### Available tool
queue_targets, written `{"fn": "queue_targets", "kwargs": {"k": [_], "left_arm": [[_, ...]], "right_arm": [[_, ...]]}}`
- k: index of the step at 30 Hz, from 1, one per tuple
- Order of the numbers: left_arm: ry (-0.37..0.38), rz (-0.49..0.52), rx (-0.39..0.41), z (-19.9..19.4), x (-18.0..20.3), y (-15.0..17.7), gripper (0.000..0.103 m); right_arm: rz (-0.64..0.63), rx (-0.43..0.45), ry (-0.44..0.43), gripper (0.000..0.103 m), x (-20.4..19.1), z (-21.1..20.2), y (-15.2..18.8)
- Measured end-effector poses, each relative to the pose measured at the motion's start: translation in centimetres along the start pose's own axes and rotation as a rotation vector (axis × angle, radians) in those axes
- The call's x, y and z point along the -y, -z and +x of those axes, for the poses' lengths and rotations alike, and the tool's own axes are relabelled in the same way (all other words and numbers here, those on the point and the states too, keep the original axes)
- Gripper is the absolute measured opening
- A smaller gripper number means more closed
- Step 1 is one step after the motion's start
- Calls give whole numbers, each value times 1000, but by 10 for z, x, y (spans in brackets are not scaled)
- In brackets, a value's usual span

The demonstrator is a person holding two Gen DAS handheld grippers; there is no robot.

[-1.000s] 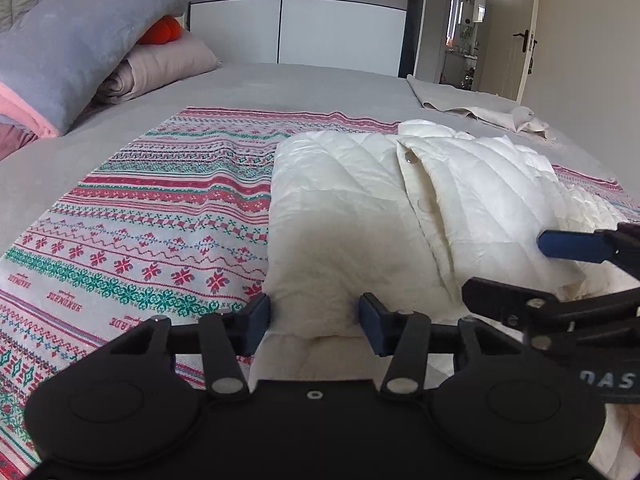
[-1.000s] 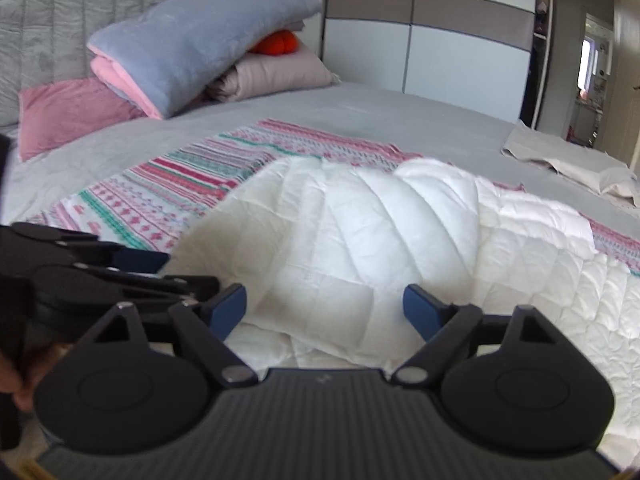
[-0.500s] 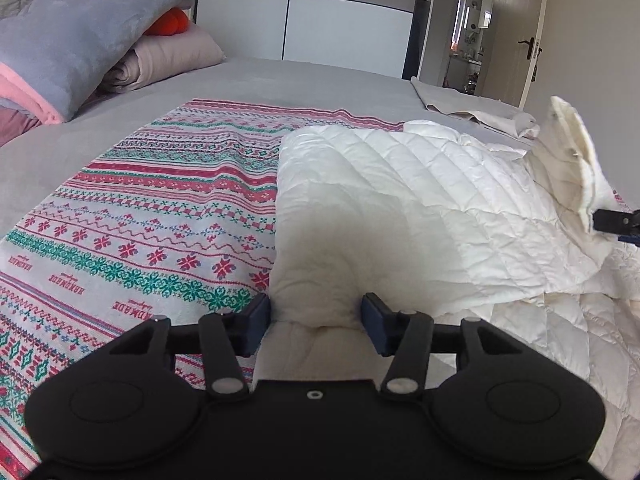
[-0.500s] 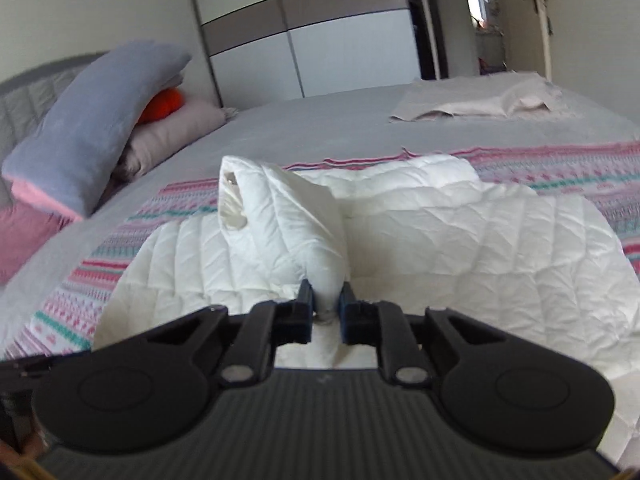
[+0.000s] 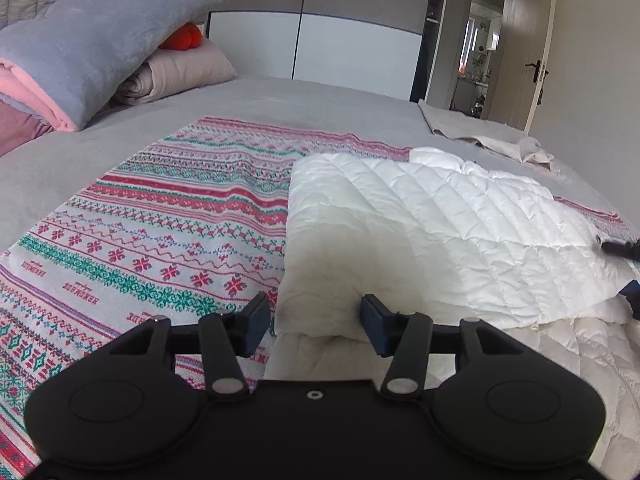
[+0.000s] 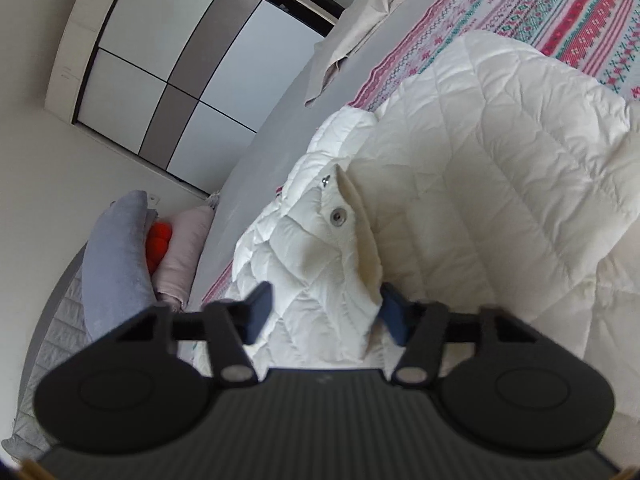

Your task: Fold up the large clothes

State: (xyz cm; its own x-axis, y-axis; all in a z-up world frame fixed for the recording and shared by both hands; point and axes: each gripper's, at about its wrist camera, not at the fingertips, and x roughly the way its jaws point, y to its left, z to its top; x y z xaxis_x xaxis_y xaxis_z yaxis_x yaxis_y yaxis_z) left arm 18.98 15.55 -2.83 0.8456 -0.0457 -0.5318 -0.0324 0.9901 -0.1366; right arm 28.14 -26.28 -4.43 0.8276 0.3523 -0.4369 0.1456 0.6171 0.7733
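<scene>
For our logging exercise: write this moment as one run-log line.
left gripper: straddles jacket fold | right gripper: jaws just opening, jacket between

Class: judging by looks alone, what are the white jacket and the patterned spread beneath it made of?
White jacket: probably padded synthetic shell, slightly glossy, with stitched quilting and metal snaps. Patterned spread: apparently woven or knit-look cotton, matte, in banded red-green motifs.

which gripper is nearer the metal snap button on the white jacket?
Right. The right gripper sits just below the snap button, with the jacket's front edge between its jaws, which have just been opening. The left gripper straddles a folded edge; no snap shows there.
</scene>
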Motion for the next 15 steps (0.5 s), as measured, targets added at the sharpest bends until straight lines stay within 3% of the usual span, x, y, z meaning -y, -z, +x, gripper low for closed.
{"fn": "queue_targets", "kwargs": {"k": [1,5,8,12,15], "left_arm": [[-1,-7,25,-3,0,-1,50],[31,-41,125,-10,3,-3,47],[16,10,77,1,16,-2,45],[-69,50,-45,29,22,7,45],[-85,68,-52,30,26,7,46]], "right_arm": [[-38,12,33,13,-4,0,2],[-328,173,224,8,-47,-16,22],[-526,237,372,8,-68,-17,40],[-526,129,470,8,-50,4,44],[-491,69,463,8,-32,14,44]]}}
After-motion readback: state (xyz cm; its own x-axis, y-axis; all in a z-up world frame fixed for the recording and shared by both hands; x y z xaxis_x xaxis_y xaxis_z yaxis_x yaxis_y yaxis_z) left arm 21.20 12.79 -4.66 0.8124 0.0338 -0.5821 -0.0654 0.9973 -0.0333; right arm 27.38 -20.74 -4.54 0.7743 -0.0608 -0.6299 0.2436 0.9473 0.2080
